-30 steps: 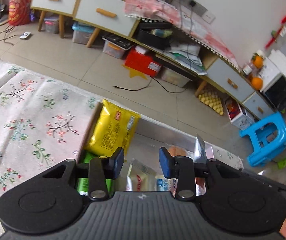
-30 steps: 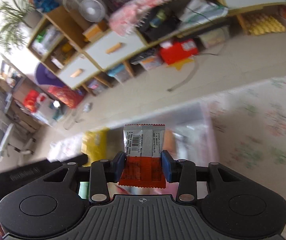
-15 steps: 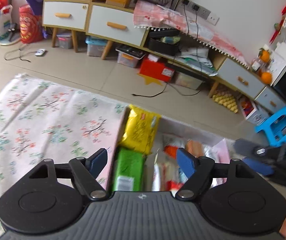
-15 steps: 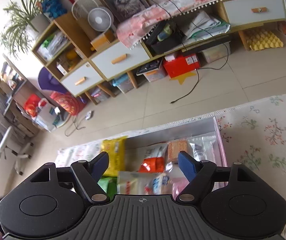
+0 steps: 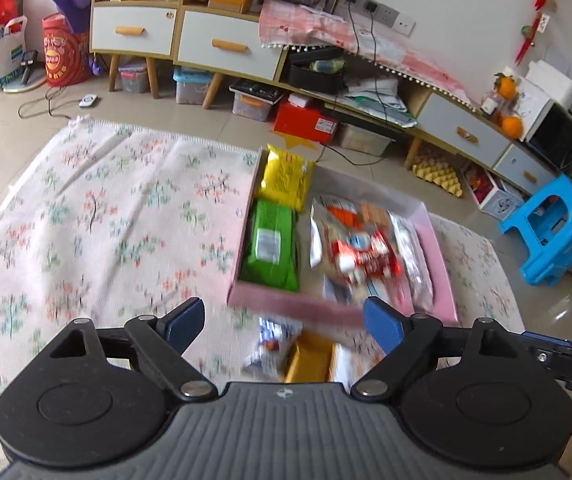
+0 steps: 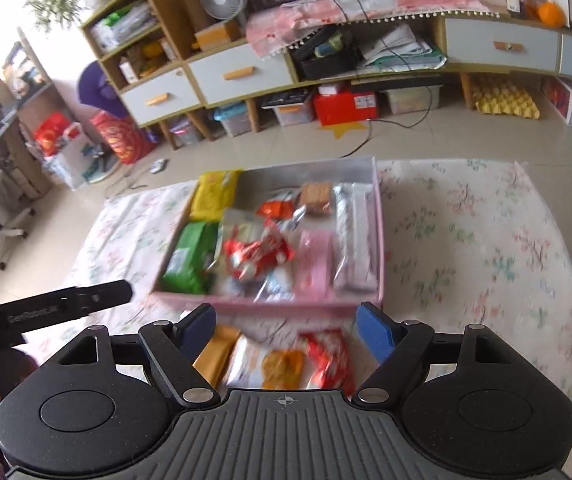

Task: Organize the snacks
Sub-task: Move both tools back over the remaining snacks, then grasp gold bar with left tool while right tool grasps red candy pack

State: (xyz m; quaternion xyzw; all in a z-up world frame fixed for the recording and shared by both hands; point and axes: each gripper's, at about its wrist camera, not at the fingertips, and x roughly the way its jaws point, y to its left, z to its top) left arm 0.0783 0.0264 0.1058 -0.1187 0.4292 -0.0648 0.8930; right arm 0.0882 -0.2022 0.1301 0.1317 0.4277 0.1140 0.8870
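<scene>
A pink box (image 5: 286,305) (image 6: 298,306) sits on a floral cloth and holds several snack packs: a yellow bag (image 5: 285,176) (image 6: 213,194), a green bag (image 5: 272,246) (image 6: 190,258), an orange pack (image 6: 276,210) and red-white packs (image 5: 366,258) (image 6: 256,254). More loose snacks (image 6: 282,364) (image 5: 310,354) lie on the cloth in front of the box. My left gripper (image 5: 284,326) is open and empty above the near loose snacks. My right gripper (image 6: 286,332) is open and empty above them too.
The floral cloth (image 5: 98,220) (image 6: 486,240) spreads left and right of the box. The other gripper shows at the left in the right wrist view (image 6: 46,312). Cabinets, storage boxes and a blue stool (image 5: 550,232) stand on the floor beyond.
My right gripper opened and let go of the orange pack, which now lies in the box. My left gripper opened too. Both pulled back from the box.
</scene>
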